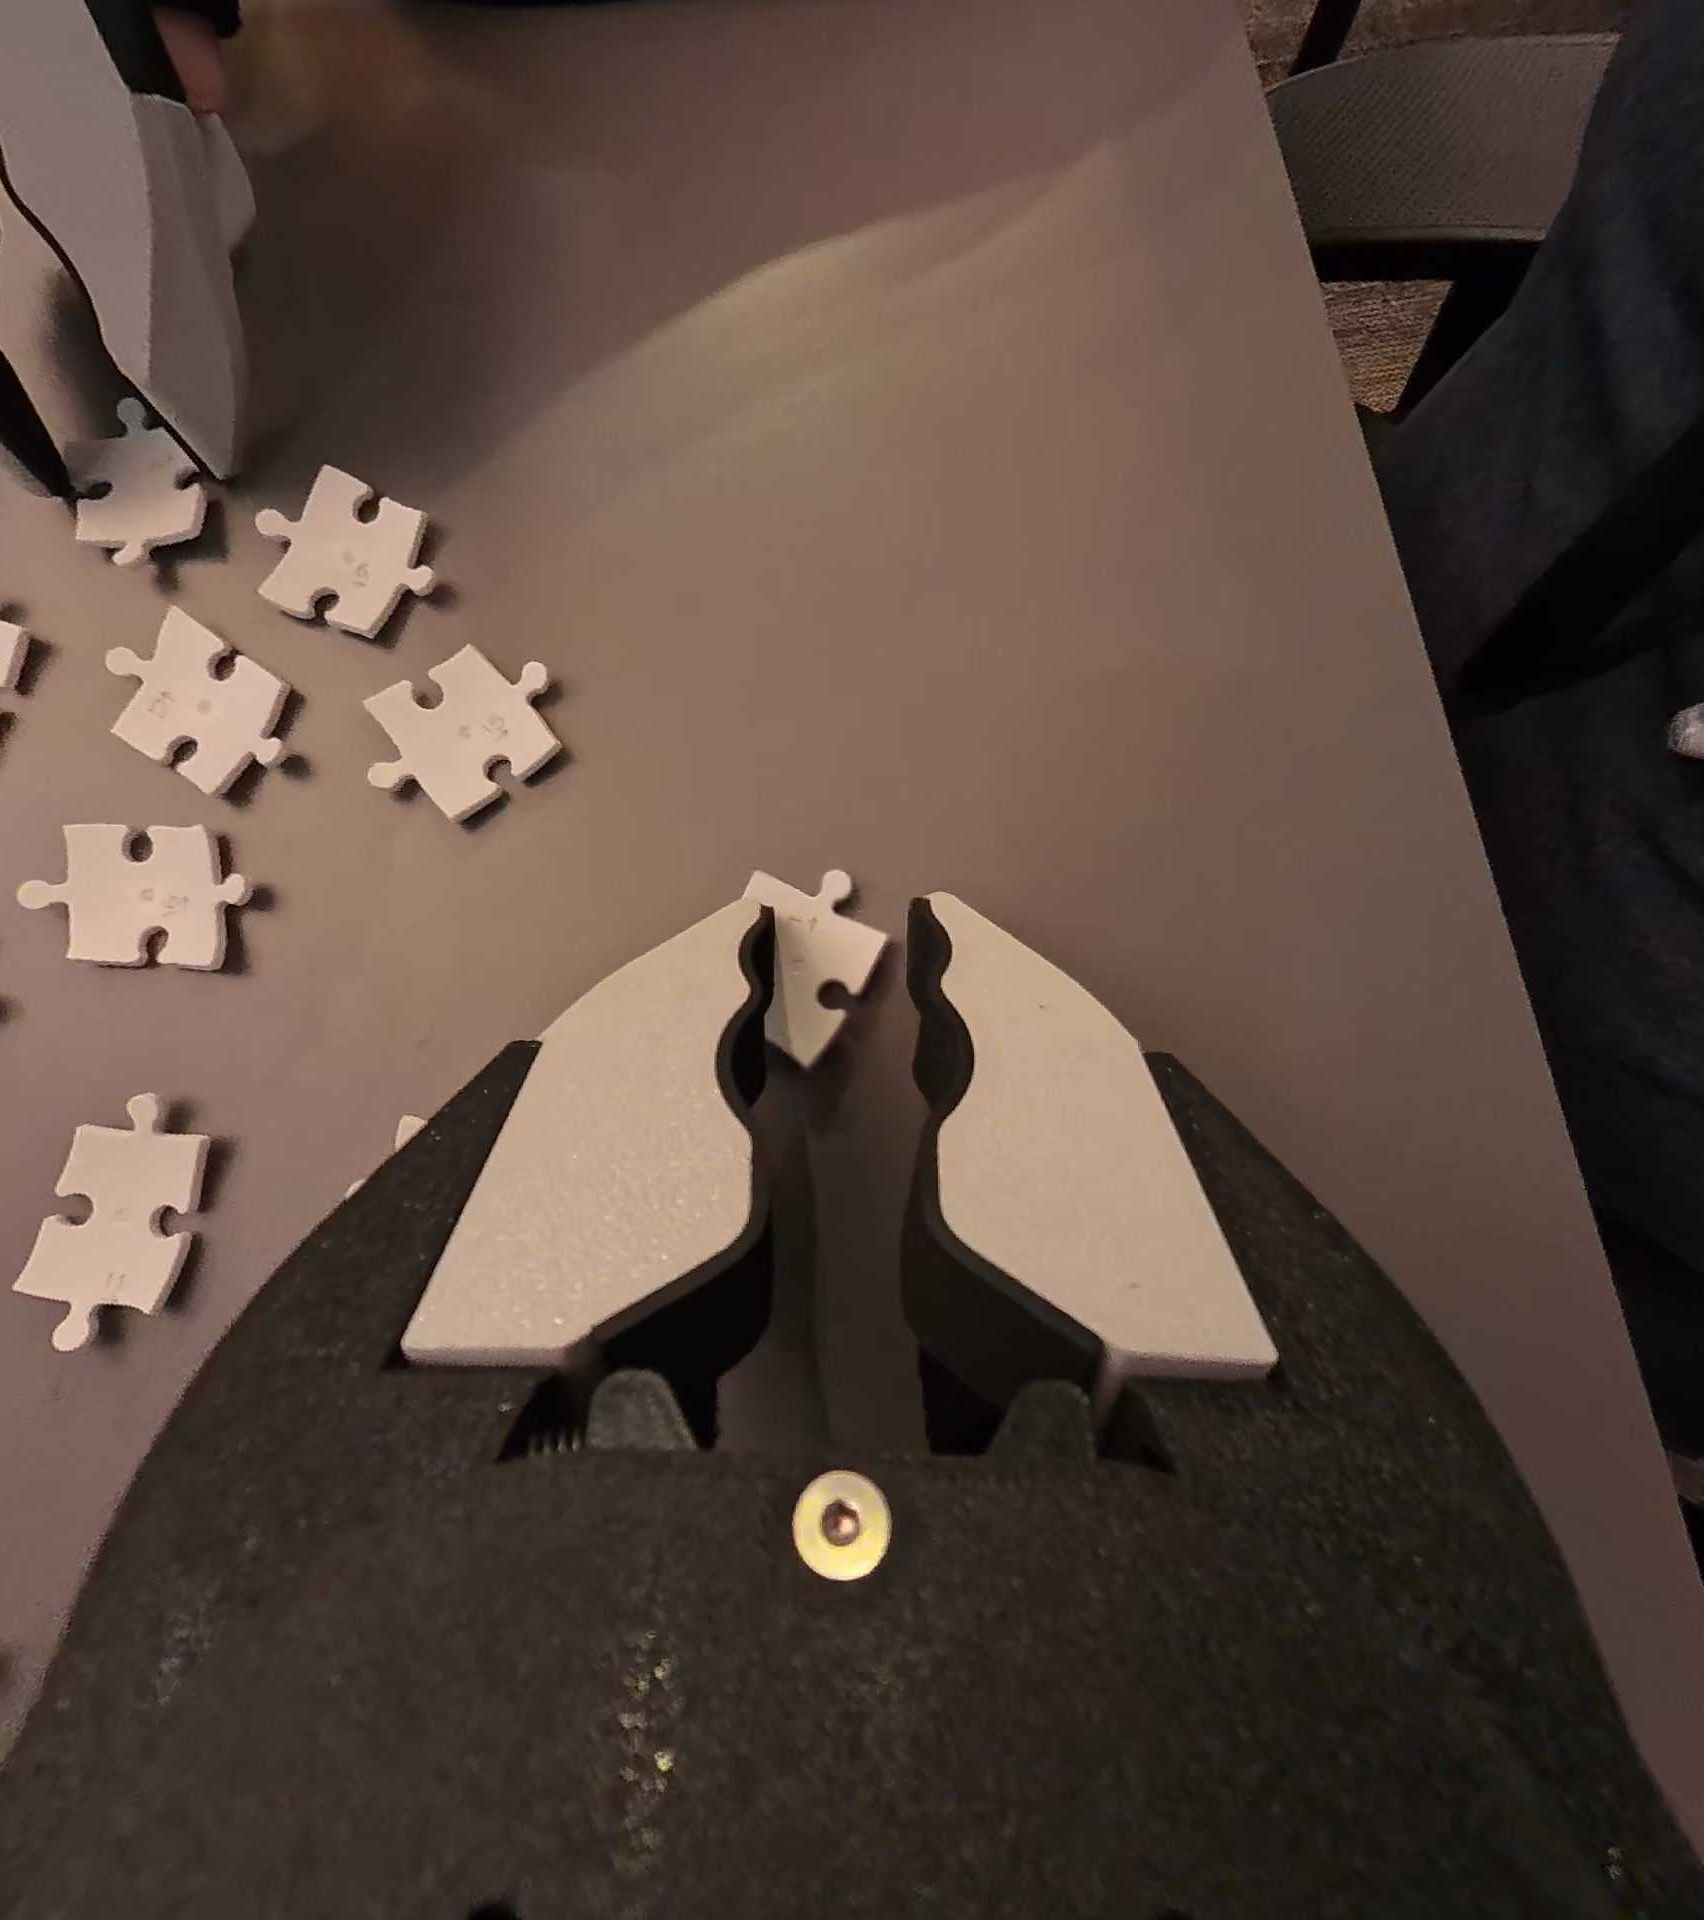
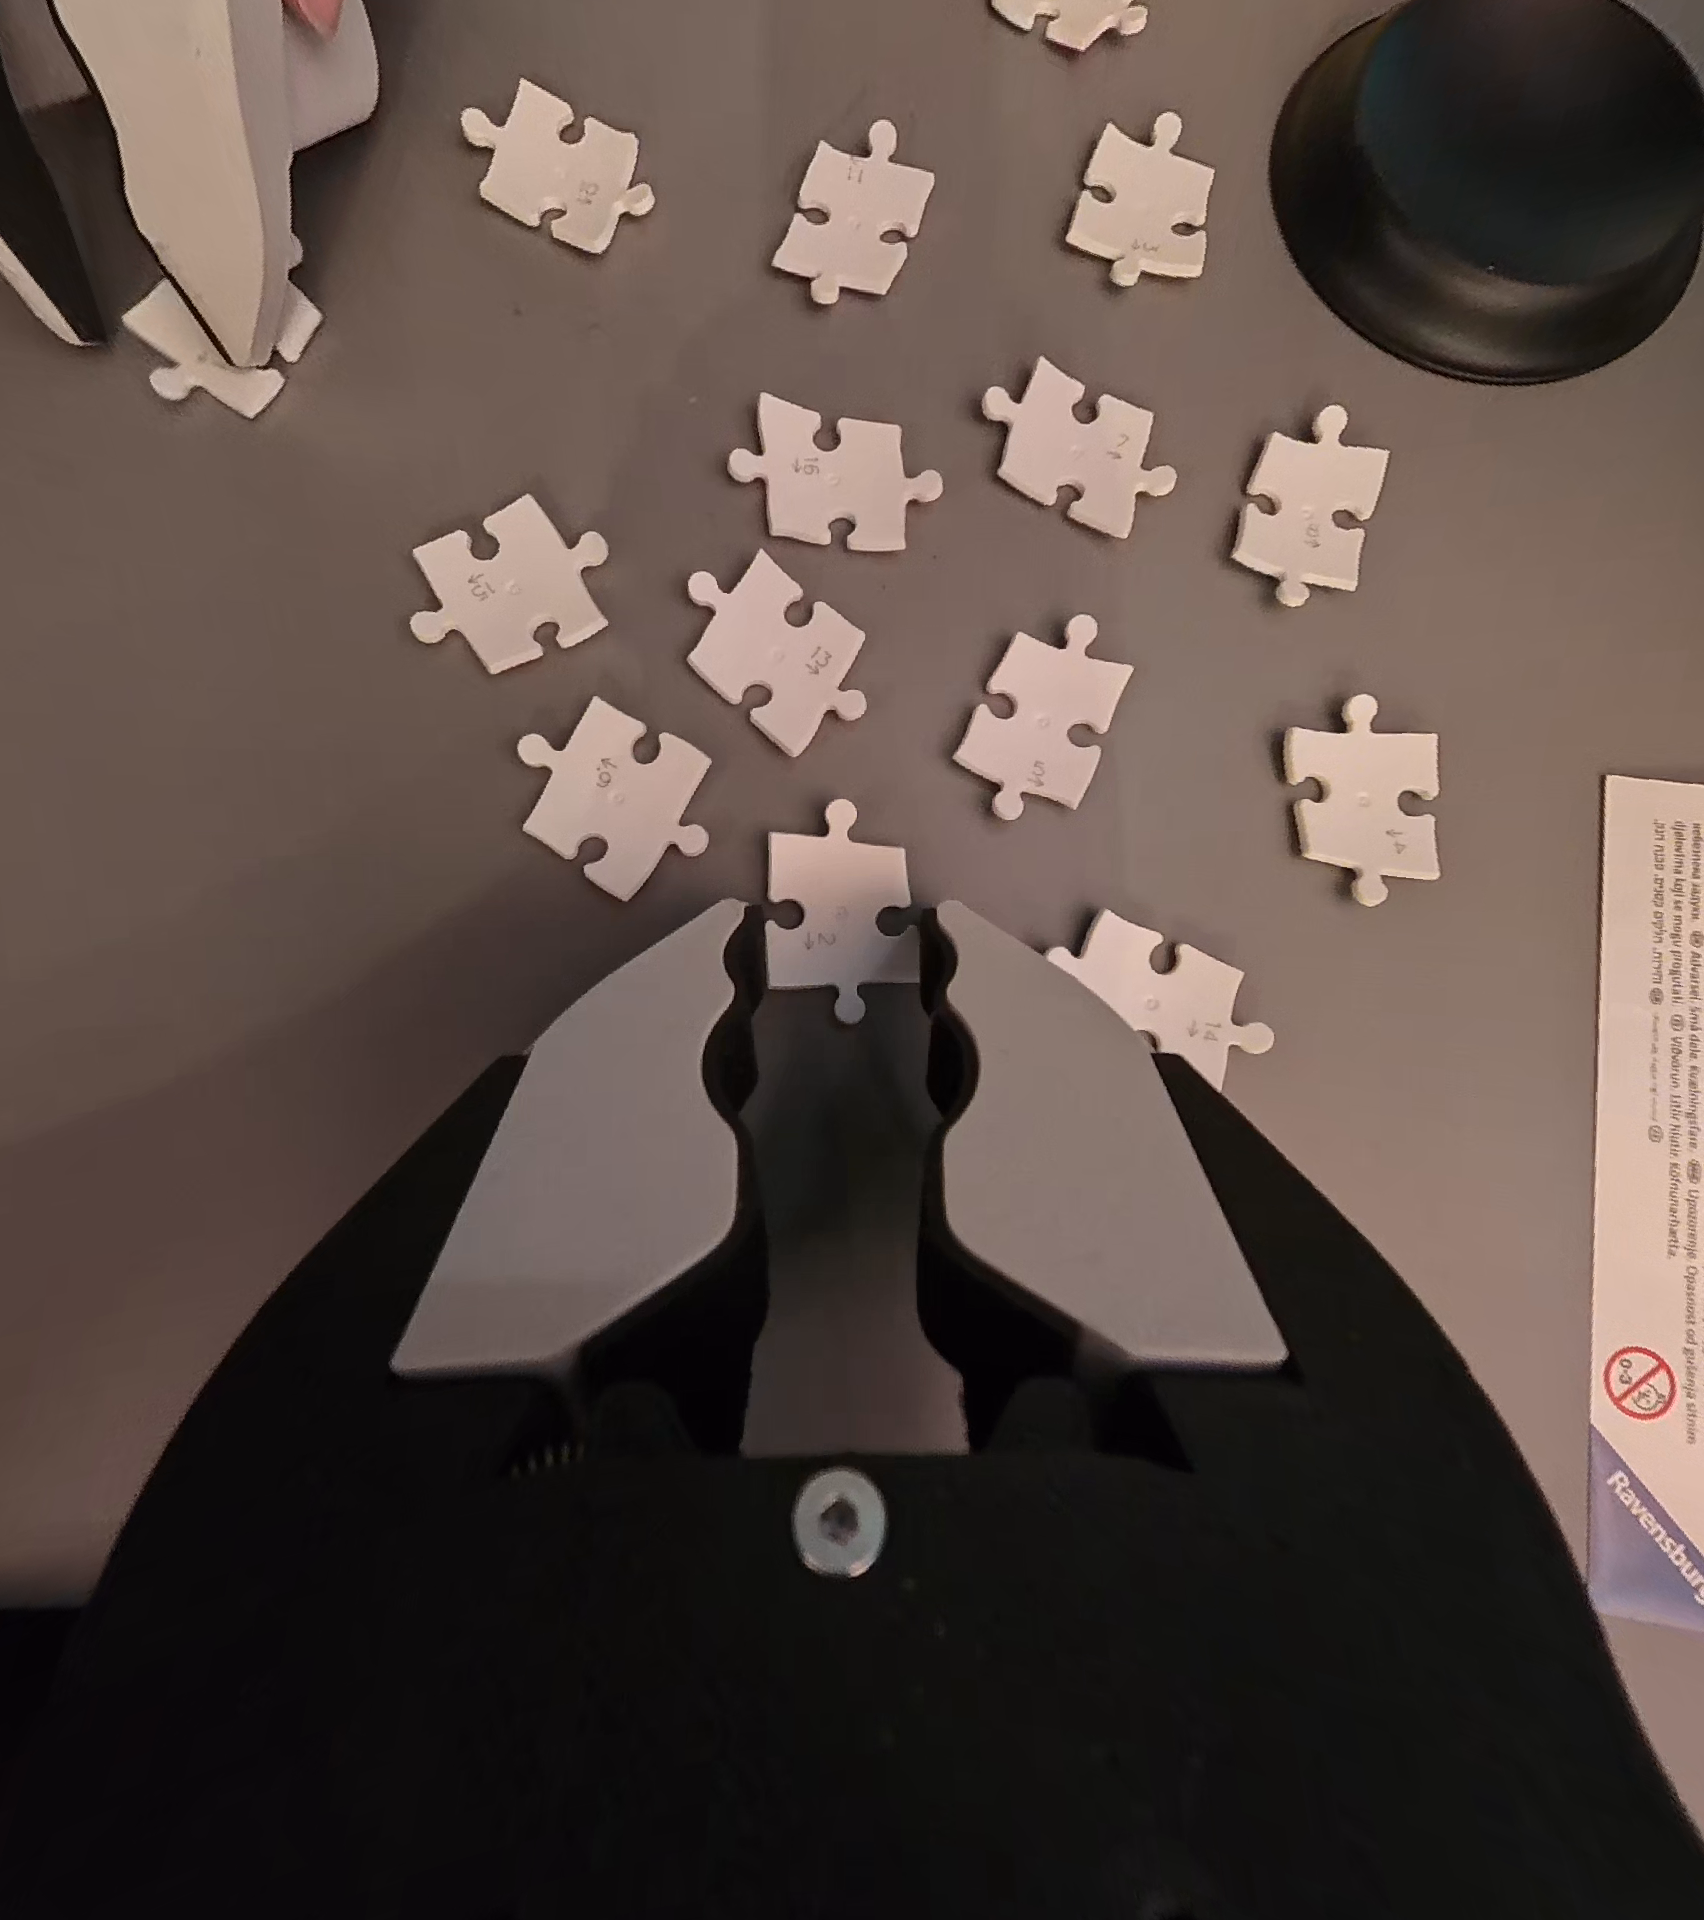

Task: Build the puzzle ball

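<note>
We note the grey table (image 2: 204, 727) carrying loose white pieces fanned from 10 to 2 o'clock of the right gripper (image 2: 843, 925). Its jaws bracket one puzzle piece (image 2: 843, 904) lying flat at 12 o'clock, long axis running 12 to 6, sides at both pads; whether it is truly clamped we cannot tell. The left gripper (image 1: 837, 935) stands slightly parted over another piece (image 1: 817, 966), touching its left pad only. We judge the right better placed to lift.

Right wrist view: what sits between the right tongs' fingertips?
One white piece, flat on the table, lies between the right tongs' fingertips, as the right wrist view shows. Whether it is clamped is unclear.
</note>
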`<state>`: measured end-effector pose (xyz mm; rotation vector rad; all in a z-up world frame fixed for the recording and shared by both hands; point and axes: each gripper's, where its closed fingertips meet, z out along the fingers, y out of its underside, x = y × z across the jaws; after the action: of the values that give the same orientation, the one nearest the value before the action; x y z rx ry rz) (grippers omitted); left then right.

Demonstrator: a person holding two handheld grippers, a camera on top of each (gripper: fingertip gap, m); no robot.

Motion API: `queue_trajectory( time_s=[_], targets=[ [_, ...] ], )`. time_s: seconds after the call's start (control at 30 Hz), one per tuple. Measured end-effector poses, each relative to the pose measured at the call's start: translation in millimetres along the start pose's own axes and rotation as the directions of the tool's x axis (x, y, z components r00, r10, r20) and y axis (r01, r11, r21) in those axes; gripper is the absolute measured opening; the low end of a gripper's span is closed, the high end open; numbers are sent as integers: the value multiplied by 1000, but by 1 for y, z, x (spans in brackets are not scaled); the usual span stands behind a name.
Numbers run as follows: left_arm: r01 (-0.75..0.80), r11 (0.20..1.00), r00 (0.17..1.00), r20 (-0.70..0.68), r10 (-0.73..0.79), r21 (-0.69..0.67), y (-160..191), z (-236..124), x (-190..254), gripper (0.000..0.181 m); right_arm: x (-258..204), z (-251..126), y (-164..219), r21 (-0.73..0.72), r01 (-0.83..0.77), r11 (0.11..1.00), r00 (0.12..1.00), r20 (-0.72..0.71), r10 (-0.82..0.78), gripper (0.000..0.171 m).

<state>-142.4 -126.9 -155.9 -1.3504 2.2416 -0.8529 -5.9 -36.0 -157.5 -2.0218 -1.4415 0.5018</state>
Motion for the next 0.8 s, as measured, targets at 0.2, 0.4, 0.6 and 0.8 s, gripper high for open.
queue_trajectory(
  time_s=[0.2,0.4,0.6,0.8],
  targets=[
    [6,1000,998,62,-6,2,0,-4,-9,27,0,0,1,4,-4,1000,1000,4,4,30],
    [43,998,995,89,-46,40,-4,-8,-15,28,0,-1,1,5,-4,1000,1000,4,4,30],
    [45,999,996,81,-44,-2,3,-1,-14,29,0,-1,1,5,-7,1000,1000,6,7,30],
    [50,998,994,94,-54,46,-6,-10,-17,29,0,-1,1,7,-10,1000,1000,8,10,30]
  ],
)
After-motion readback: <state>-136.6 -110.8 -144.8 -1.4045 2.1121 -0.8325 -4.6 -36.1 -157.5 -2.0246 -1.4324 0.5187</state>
